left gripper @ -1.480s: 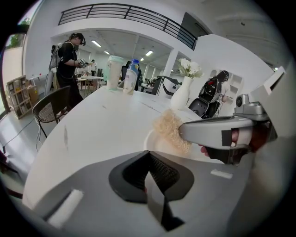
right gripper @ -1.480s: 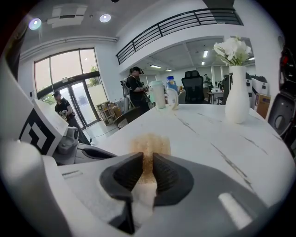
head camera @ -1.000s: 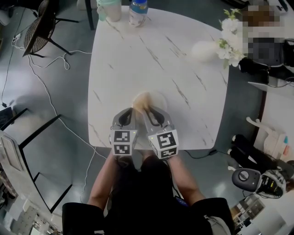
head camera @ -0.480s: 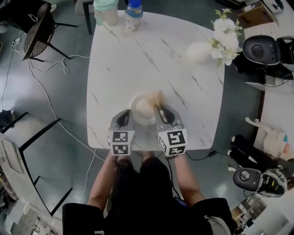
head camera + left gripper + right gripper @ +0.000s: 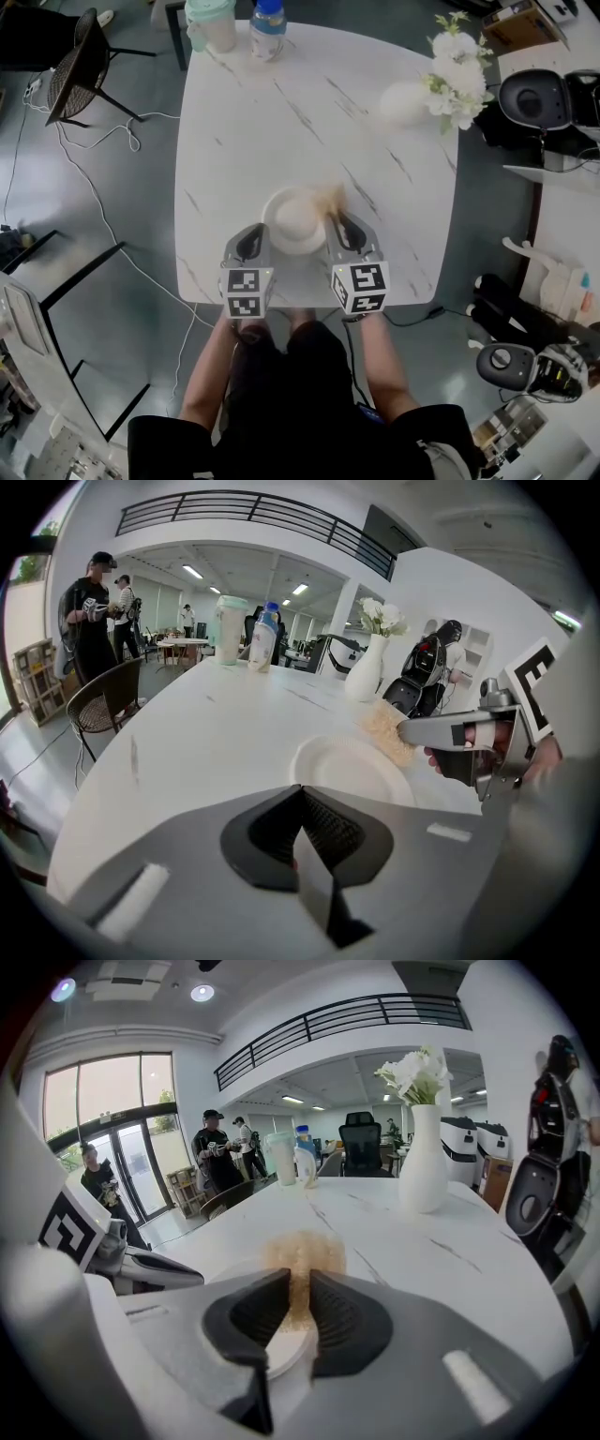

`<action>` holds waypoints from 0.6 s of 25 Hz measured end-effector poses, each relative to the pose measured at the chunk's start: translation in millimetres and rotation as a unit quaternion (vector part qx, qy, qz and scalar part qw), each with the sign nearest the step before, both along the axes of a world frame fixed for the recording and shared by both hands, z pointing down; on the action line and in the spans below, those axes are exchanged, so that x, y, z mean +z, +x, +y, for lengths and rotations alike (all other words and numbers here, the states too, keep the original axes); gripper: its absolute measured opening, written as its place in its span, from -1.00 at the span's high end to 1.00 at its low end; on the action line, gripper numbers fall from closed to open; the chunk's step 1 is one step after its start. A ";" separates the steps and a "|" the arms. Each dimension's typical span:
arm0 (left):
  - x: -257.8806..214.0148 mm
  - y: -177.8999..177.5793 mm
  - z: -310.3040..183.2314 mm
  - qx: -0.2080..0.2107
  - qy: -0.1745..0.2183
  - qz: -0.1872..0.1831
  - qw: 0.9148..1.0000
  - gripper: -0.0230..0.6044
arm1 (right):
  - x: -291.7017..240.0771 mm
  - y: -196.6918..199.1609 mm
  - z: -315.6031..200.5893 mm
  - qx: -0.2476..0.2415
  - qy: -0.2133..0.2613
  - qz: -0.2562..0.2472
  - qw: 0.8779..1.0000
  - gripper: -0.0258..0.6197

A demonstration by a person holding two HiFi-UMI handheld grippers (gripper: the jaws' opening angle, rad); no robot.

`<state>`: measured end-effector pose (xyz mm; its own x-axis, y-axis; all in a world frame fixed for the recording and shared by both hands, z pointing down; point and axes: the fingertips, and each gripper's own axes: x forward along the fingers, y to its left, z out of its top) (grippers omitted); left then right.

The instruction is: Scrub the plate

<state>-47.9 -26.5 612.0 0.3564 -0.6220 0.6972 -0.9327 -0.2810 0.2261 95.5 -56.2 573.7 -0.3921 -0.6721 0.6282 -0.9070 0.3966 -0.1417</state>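
A white plate (image 5: 293, 223) lies on the marble table (image 5: 309, 112) near its front edge. My left gripper (image 5: 263, 231) is shut, its tips pinching the plate's left rim; the left gripper view shows the plate (image 5: 352, 769) just beyond the closed jaws. My right gripper (image 5: 336, 221) is shut on a tan scrub pad (image 5: 330, 199) that rests at the plate's right rim. In the right gripper view the pad (image 5: 302, 1258) sticks out between the jaws over the plate (image 5: 246, 1283).
A white vase of flowers (image 5: 412, 101) stands at the table's far right. A cup (image 5: 211, 21) and a bottle (image 5: 267, 23) stand at the far edge. A chair (image 5: 80, 56) and floor cables lie to the left. People stand in the background.
The right gripper has carried the scrub pad from the plate's middle-left across to its right rim. The left gripper has stayed at the plate's left rim.
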 end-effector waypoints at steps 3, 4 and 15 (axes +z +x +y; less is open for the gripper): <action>0.9 0.2 0.0 -0.001 0.003 0.001 1.000 0.90 | 4.5 -0.6 1.6 -0.001 -0.003 0.000 1.000 0.71; 1.2 0.2 0.1 -0.001 0.004 0.001 1.000 0.90 | 6.1 -0.9 2.2 -0.001 -0.004 0.000 1.000 0.71; 4.9 -0.2 3.7 0.000 0.002 -0.002 1.000 0.90 | 12.6 -6.6 7.6 -0.004 -0.009 -0.002 1.000 0.71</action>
